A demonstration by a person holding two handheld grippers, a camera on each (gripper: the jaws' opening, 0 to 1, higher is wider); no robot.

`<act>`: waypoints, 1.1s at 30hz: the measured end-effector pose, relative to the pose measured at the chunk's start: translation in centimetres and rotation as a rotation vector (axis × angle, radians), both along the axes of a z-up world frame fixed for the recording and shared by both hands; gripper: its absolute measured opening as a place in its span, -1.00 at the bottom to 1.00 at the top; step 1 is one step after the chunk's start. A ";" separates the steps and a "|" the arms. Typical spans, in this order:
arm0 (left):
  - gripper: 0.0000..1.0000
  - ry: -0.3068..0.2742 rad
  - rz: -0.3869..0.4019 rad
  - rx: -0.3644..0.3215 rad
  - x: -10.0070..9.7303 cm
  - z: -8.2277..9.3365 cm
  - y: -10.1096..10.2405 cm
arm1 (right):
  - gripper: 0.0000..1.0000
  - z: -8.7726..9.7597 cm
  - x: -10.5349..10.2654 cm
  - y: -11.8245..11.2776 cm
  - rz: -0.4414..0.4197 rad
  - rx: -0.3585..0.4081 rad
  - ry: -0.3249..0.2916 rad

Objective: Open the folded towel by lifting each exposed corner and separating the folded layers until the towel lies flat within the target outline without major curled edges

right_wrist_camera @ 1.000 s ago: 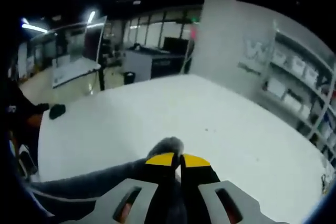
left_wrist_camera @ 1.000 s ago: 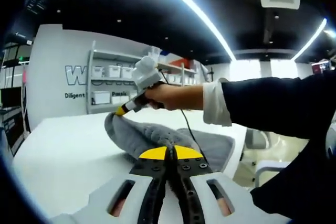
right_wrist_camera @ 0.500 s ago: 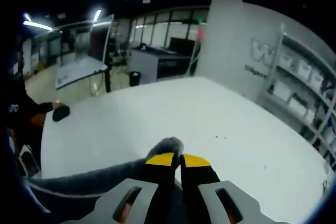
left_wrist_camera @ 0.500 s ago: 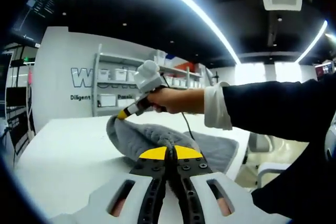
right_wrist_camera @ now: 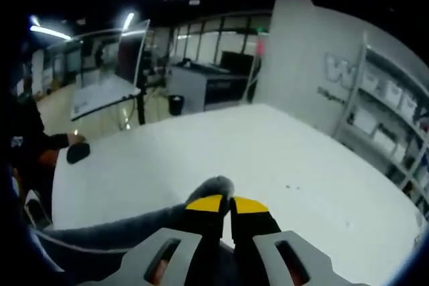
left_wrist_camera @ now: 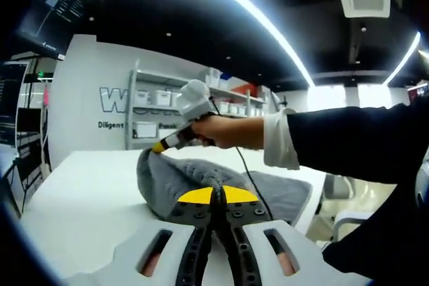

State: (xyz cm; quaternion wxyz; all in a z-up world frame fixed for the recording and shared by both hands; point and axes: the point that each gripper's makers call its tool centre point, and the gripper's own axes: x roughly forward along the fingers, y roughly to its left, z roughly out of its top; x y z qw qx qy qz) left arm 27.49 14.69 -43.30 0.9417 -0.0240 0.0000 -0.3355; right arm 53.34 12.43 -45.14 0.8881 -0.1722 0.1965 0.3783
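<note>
Wide white tabletop [right_wrist_camera: 201, 145] carrying a grey plush towel [left_wrist_camera: 174, 175]. Left gripper [left_wrist_camera: 216, 195] and right gripper [right_wrist_camera: 226, 204] each clamped on towel fabric. Background: white wall shelving with storage bins [left_wrist_camera: 151, 108]; ceiling light strips [left_wrist_camera: 248, 11].

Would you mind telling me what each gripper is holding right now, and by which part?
Both hold the grey towel: the right gripper pinches a raised corner, and the left gripper is shut on an edge nearer the person.
</note>
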 end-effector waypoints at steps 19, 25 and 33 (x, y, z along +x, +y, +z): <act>-0.94 -0.007 0.128 -0.068 0.4 0.9 6.9 | -1.00 -0.1 0.1 4.0 0.012 0.129 0.092; -0.94 -0.011 0.155 -0.071 0.4 0.9 7.9 | -1.00 0.1 0.2 4.9 0.012 0.166 0.112; -0.94 -0.019 0.194 -0.087 0.4 1.2 9.8 | -1.00 0.8 0.1 6.4 0.040 0.216 0.118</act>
